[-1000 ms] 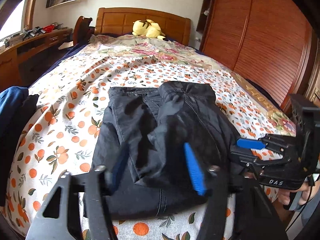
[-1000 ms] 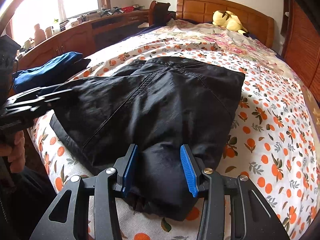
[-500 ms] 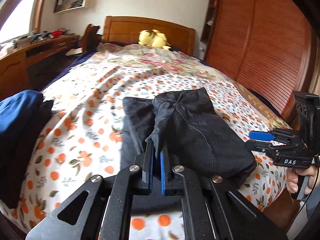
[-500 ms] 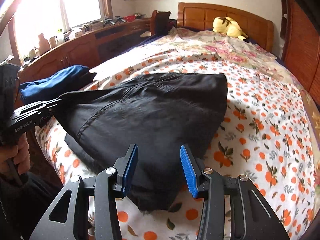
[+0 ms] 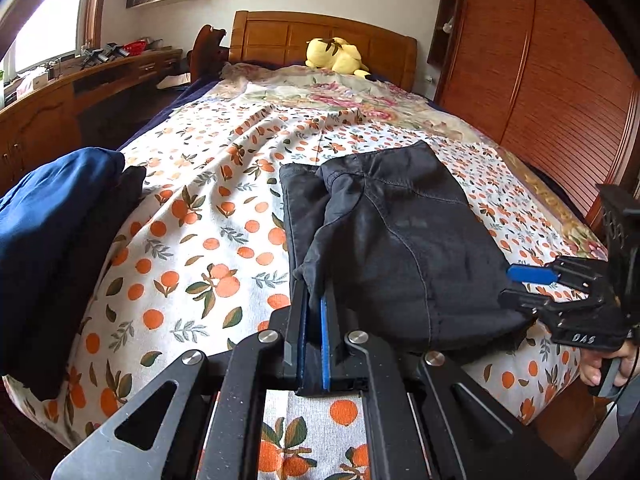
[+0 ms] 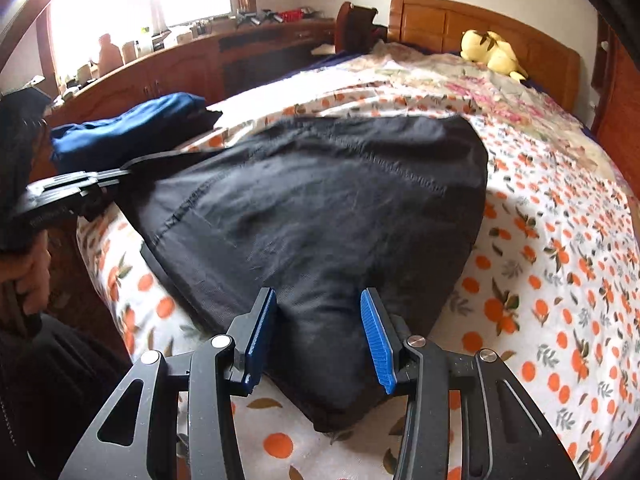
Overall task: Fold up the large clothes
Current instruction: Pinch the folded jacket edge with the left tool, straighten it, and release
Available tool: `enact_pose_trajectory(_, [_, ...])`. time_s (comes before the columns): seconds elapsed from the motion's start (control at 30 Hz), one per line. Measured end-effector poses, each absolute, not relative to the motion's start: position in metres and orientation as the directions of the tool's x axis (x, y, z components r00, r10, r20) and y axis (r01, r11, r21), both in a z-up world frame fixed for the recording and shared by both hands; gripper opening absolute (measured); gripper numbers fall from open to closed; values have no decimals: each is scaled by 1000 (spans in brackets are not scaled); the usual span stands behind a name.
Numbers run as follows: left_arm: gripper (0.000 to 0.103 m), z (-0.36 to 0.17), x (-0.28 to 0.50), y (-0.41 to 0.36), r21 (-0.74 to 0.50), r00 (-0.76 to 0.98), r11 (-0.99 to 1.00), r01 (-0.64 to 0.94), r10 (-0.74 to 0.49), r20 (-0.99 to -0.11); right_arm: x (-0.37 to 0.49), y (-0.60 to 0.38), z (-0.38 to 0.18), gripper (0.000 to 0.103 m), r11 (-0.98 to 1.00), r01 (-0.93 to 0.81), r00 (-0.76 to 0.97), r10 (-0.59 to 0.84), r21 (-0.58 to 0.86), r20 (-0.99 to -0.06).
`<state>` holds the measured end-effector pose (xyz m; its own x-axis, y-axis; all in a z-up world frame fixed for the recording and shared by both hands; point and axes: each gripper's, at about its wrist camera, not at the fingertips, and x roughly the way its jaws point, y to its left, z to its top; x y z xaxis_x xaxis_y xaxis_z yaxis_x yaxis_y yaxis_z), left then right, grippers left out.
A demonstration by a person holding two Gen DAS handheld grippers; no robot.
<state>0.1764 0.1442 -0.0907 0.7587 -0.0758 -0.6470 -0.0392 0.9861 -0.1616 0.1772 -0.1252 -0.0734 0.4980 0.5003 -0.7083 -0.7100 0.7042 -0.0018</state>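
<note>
A: Left to right, landmark is the folded black denim garment (image 5: 400,248) on the orange-print bedsheet (image 5: 208,240), at the foot end of the bed, well short of the yellow plush toy (image 5: 336,56) by the headboard. Left of the garment, well apart: a stack of dark blue folded clothes (image 5: 52,216) at the bed's edge.

B: Left hand-held gripper (image 5: 314,336)?

A: Pressed together, pinching the garment's near-left corner. Fabric bunches up out of the pads. Looks like a thin bite, maybe only the top layers; can't tell how many.

B: Right one?

A: Right hand-held gripper (image 6: 318,332) is partly spread, straddling the near-right corner. Cloth sits between the blue pads (image 6: 376,344). In the wrist view the pads look level with the fabric's sides, but I can't tell whether they press on it. Treat it as not gripped.

B: So one corner held and one not.

A: Probably. My read is that the step is taking both near corners for the next fold away from us. Advice: shut the right over all layers before lifting, same depth as the left. Otherwise the held corner drags the garment skewed.

B: Risks?

A: Denim's stiff and heavy, so a shallow pinch may slip. Lift both corners together and level, carry them over the far edge, then set down flat.
</note>
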Motion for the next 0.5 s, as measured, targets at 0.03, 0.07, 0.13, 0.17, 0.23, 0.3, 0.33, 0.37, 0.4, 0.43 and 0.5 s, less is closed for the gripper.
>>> enact_pose_trajectory(0.03, [6, -91, 176, 143, -157, 757, 987, -41, -72, -649, 177, -124, -75, 46, 703, -711, 501, 497, -10, -708])
enact_pose_trajectory(0.07, [6, -92, 177, 142, -153, 756, 987, -43, -68, -652, 178, -124, -76, 46, 704, -710, 501, 497, -8, -708])
enact_pose_trajectory(0.13, [6, -92, 177, 141, -145, 753, 988, -46, -61, -656, 180, -118, -75, 46, 707, -707, 502, 496, -7, -709])
enact_pose_trajectory(0.17, [6, -93, 177, 140, -141, 751, 989, -48, -58, -658, 180, -118, -75, 46, 707, -708, 505, 494, -12, -708])
enact_pose_trajectory(0.23, [6, -92, 177, 140, -139, 751, 989, -47, -56, -657, 177, -116, -76, 46, 707, -707, 510, 491, -20, -707])
enact_pose_trajectory(0.3, [6, -93, 178, 140, -139, 752, 989, -49, -55, -657, 176, -118, -76, 46, 707, -707, 511, 492, -19, -705])
enact_pose_trajectory(0.33, [6, -93, 178, 140, -142, 753, 989, -49, -57, -656, 176, -119, -76, 46, 707, -707, 510, 494, -17, -704])
enact_pose_trajectory(0.37, [6, -92, 177, 140, -145, 754, 988, -49, -58, -654, 175, -120, -76, 46, 706, -708, 510, 495, -17, -703])
enact_pose_trajectory(0.4, [6, -92, 177, 141, -147, 755, 988, -49, -60, -653, 175, -121, -76, 46, 706, -708, 510, 496, -16, -703])
enact_pose_trajectory(0.43, [6, -92, 177, 141, -148, 755, 988, -50, -59, -653, 175, -122, -76, 46, 705, -709, 510, 496, -16, -702])
enact_pose_trajectory(0.5, [6, -91, 176, 141, -147, 755, 988, -52, -58, -653, 174, -122, -77, 46, 705, -709, 512, 494, -21, -703])
